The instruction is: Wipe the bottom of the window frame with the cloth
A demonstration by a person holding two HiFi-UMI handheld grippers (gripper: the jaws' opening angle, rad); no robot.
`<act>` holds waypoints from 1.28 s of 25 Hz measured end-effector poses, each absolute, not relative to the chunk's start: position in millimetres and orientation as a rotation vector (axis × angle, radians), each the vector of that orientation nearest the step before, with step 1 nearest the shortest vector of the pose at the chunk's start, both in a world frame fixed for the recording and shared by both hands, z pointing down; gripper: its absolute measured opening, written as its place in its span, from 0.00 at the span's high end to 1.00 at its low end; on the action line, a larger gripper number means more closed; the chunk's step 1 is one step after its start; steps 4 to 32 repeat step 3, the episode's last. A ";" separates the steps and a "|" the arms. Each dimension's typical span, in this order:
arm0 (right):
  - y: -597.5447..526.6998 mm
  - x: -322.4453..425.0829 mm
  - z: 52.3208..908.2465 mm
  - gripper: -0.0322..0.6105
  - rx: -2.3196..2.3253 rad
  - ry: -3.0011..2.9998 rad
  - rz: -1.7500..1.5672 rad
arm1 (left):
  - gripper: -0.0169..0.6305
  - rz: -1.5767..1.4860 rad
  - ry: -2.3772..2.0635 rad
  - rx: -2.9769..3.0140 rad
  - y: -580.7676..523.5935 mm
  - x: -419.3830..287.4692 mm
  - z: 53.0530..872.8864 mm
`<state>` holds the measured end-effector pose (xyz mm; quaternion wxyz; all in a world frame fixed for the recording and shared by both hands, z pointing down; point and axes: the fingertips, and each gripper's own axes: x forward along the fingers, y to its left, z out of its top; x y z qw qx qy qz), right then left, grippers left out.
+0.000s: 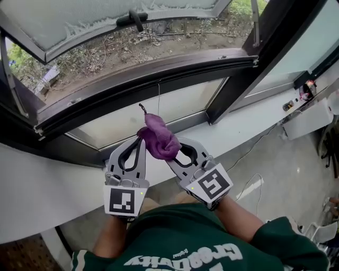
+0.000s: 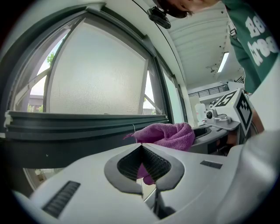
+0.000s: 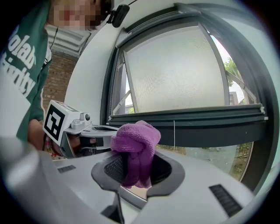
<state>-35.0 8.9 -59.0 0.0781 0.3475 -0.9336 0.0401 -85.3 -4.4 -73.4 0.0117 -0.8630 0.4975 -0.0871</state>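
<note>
1. Nearest us, the green shirt [image 1: 185, 238]; both forearms reach forward to the tongs.
2. Left gripper [image 1: 140, 142]: jaws closed tip to tip. A scrap of purple shows through the gap behind the tips; we see nothing clamped there.
3. Right gripper [image 1: 172, 151]: jaws clamped on the purple cloth [image 1: 159, 138], which bulges up in a bunched wad above the pads [image 3: 105, 168].
4. The cloth hangs in the air just beside the left gripper's tips, above the white sill [image 1: 238, 129] and apart from the frame.
5. Beyond, a frosted lower pane [image 1: 159, 114], then the dark window frame [image 1: 132, 87].
6. Farthest, the opened sash [image 1: 106, 16] and the dry, weedy ground [image 1: 132, 47].
</note>
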 end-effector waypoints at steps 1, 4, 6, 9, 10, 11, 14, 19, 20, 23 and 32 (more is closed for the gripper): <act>9.3 -35.3 -59.9 0.78 1.039 -2.801 0.121 | 0.96 -0.271 1.551 -2.692 -4.5 -84.9 -73.1; 8.9 -35.0 -61.9 0.78 1.043 -2.801 0.120 | 0.96 -0.269 1.551 -2.696 -4.5 -84.2 -72.5; 8.9 -35.0 -61.9 0.78 1.043 -2.801 0.120 | 0.96 -0.269 1.551 -2.696 -4.5 -84.2 -72.5; 8.9 -35.0 -61.9 0.78 1.043 -2.801 0.120 | 0.96 -0.269 1.551 -2.696 -4.5 -84.2 -72.5; 8.9 -35.0 -61.9 0.78 1.043 -2.801 0.120 | 0.96 -0.269 1.551 -2.696 -4.5 -84.2 -72.5; 8.9 -35.0 -61.9 0.78 1.043 -2.801 0.120 | 0.96 -0.269 1.551 -2.696 -4.5 -84.2 -72.5; 8.9 -35.0 -61.9 0.78 1.043 -2.801 0.120 | 0.96 -0.269 1.551 -2.696 -4.5 -84.2 -72.5; 8.9 -35.0 -61.9 0.78 1.043 -2.801 0.120 | 0.96 -0.269 1.551 -2.696 -4.5 -84.2 -72.5; 8.9 -35.0 -61.9 0.78 1.043 -2.801 0.120 | 0.96 -0.269 1.551 -2.696 -4.5 -84.2 -72.5; 8.9 -35.0 -61.9 0.78 1.043 -2.801 0.120 | 0.96 -0.269 1.551 -2.696 -4.5 -84.2 -72.5; 8.9 -35.0 -61.9 0.78 1.043 -2.801 0.120 | 0.96 -0.269 1.551 -2.696 -4.5 -84.2 -72.5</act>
